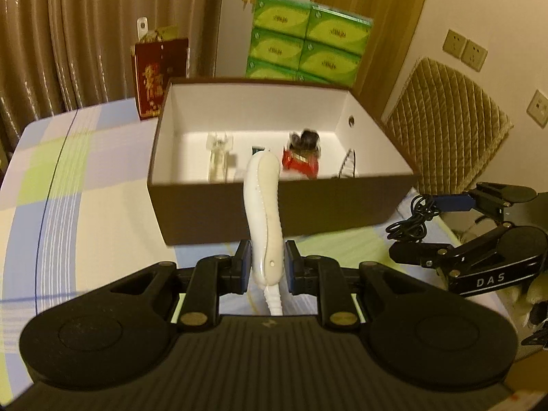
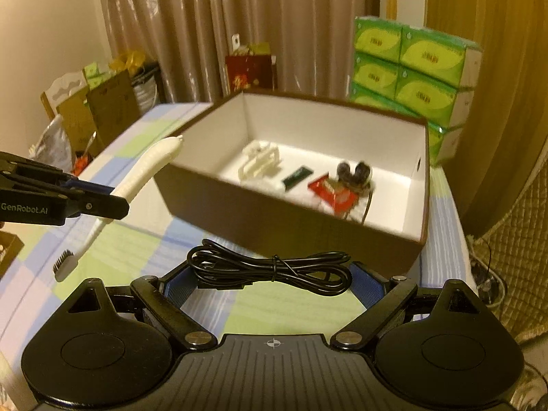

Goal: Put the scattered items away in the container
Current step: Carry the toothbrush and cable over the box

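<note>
- The checked bedspread (image 1: 85,178) fills the ground, pale blocks of blue, green and cream.
- On it sits the brown box (image 1: 219,212), white inside and open on top, dead ahead of both cameras.
- Behind the box, a stack of green tissue packs (image 1: 308,48) and a red gift bag (image 1: 159,75) against the curtain.
- The left gripper (image 1: 267,265) has its fingers drawn in narrow, clamped on the white toothbrush (image 1: 263,212); the handle points up toward the box, and the right wrist view shows the bristle end hanging below, clear of the bedspread.
- The right gripper (image 2: 274,274) has its fingers spread wide, and the bundled black cable (image 2: 274,270) spans between the blue pads, carried in front of the box's near wall.
- Down in the box: a clear plastic piece (image 2: 260,162) on the left, a small dark green item (image 2: 297,174) in the middle, a red packet (image 2: 334,193), and a dark round-lobed thing (image 2: 354,171) just behind it, too blurred to name.
</note>
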### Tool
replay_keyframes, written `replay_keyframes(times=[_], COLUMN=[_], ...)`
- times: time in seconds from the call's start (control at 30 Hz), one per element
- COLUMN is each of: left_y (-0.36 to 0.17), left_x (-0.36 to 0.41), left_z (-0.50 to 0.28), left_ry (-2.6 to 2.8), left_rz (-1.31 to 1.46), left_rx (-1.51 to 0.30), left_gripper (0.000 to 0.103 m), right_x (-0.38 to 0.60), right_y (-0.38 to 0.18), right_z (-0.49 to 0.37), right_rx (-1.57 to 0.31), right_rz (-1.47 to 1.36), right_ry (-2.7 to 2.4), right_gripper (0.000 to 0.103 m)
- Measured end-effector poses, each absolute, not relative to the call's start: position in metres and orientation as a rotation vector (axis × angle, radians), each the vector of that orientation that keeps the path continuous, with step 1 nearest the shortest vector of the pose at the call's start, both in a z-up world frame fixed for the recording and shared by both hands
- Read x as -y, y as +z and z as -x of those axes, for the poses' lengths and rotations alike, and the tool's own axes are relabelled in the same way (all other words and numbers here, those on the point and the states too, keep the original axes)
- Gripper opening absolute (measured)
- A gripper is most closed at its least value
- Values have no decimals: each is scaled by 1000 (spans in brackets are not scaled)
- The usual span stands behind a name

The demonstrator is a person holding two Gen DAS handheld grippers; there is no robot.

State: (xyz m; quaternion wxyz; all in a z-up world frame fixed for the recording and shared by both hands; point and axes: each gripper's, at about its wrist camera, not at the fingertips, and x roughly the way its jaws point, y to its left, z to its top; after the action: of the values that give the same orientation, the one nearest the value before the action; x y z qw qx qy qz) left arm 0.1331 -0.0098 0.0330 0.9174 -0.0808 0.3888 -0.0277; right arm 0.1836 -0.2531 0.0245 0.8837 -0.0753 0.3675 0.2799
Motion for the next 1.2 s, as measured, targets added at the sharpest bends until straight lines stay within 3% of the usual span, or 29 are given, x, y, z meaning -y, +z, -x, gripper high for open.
replay_keyframes(times=[0.63, 1.2], left_y=[67, 10], left_x=[-8, -8], left_z=[-249, -362], left_ry=[-91, -110], left_rz=[188, 211], left_rx=[-745, -922], left_gripper=[16, 16], right_x=[249, 233], right_y=[60, 12], right_z=[-291, -384], right_rx=[-688, -799], right_rz=[110, 203], right_ry=[564, 569], right_gripper=[91, 91])
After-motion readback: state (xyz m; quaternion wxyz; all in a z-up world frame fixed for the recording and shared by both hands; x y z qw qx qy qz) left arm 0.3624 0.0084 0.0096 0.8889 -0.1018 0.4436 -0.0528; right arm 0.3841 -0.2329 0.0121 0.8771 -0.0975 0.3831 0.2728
